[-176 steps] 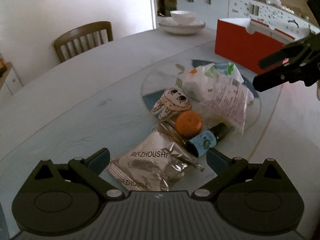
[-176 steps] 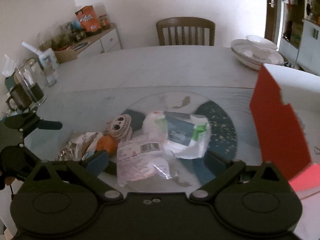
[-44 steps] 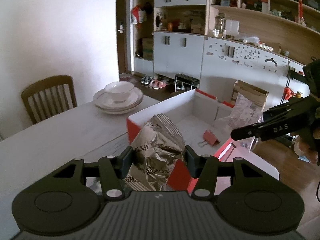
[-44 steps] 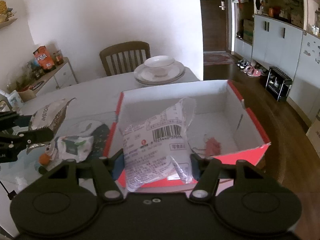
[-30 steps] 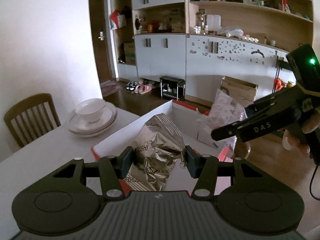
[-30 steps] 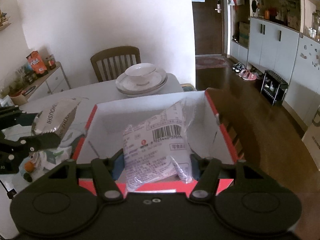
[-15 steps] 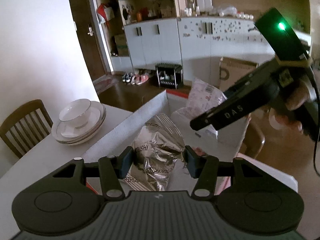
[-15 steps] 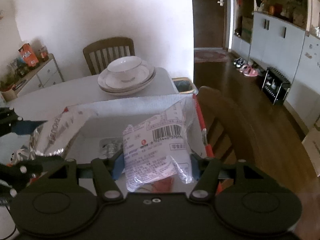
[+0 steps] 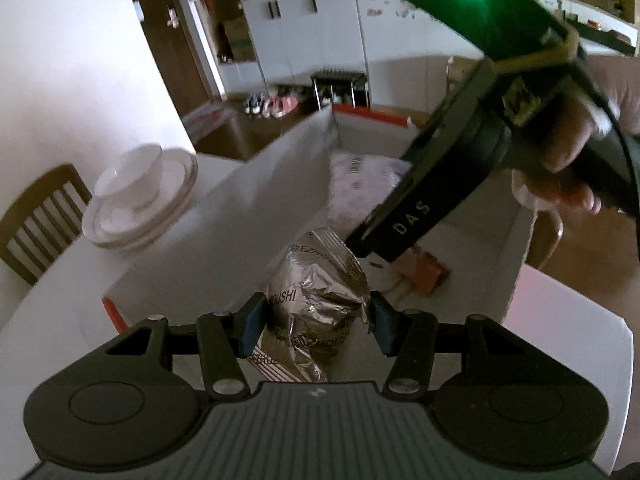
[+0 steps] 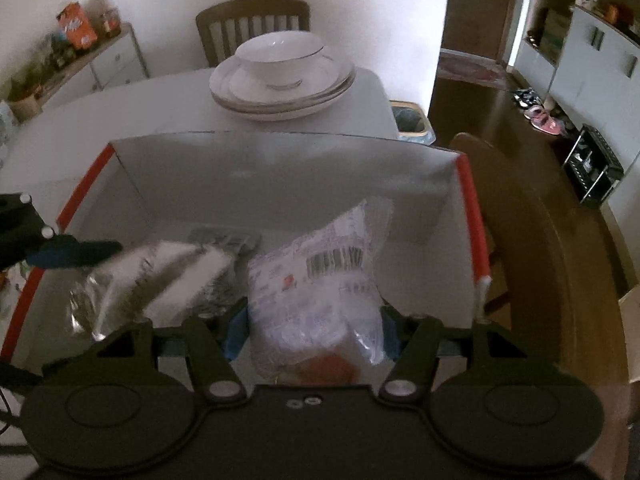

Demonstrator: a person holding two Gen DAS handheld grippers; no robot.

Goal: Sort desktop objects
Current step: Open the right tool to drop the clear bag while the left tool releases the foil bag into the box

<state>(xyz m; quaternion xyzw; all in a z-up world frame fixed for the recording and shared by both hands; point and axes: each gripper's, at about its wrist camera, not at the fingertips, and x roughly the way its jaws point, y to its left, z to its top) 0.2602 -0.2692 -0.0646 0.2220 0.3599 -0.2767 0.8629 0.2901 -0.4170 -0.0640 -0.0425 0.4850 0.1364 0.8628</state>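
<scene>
Both grippers hang over the open cardboard box [image 10: 280,184], white inside with red edges, which sits at the end of the pale desk [image 10: 72,112]. The left gripper [image 9: 316,322] has its blue pads pressed against a crumpled silver foil snack bag [image 9: 320,292], held down inside the box walls. The right gripper [image 10: 312,330] has a clear plastic packet with a barcode label [image 10: 320,280] between its pads, and they seem to press its sides; something orange shows through its lower part. From the left wrist view the right gripper's dark body [image 9: 460,160] crosses the upper right, a green light lit on it, with the person's hand [image 9: 560,160] wrapped round the handle. On the box floor lie a flat grey blister-like sheet [image 10: 224,238] and a small reddish clip [image 9: 428,276]. Beyond the box a stack of white plates with a bowl on top [image 10: 280,76] stands on the desk, and a wooden chair [image 10: 252,20] is drawn up behind it against a white wall. A low sideboard [image 10: 100,68] with packets and jars lines the left wall; to the right are a dark wood floor, white cupboards [image 9: 312,36] and shoes [image 9: 272,104] by a doorway.
</scene>
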